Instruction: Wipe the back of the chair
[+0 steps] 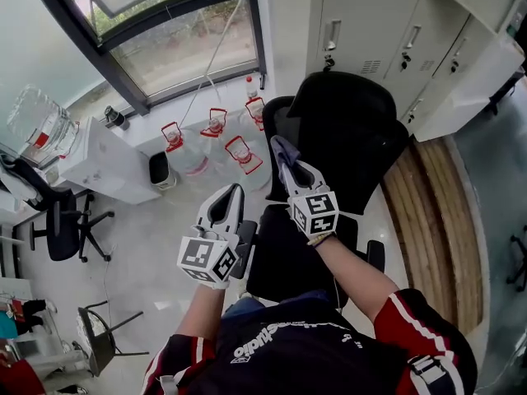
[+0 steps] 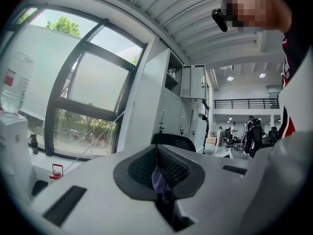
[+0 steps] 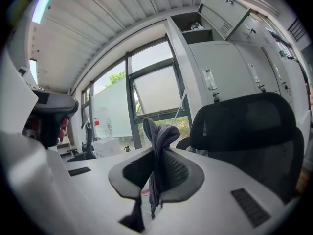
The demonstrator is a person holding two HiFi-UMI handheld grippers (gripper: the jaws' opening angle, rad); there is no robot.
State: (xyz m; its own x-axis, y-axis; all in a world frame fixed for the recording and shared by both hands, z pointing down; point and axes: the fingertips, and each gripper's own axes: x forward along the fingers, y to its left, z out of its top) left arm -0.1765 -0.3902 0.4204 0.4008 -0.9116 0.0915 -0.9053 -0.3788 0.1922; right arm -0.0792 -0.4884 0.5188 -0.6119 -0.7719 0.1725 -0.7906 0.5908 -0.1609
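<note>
While right tongs (image 1: pixel 289 165) pinch a grey cloth (image 1: pixel 283 148) beside the chair back (image 1: pixel 354 130), left tongs (image 1: pixel 234 192) sit pressed together.

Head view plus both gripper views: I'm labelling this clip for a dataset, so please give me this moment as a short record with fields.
Setting: office, black mesh chair in front of the person, grey lockers behind it
Right gripper: shut on a grey-purple cloth
Left gripper: jaws together on a small purplish scrap
Cloth and chair: cloth raised beside the chair back's edge; no contact visible
Wiping: not under way as far as the views show
</note>
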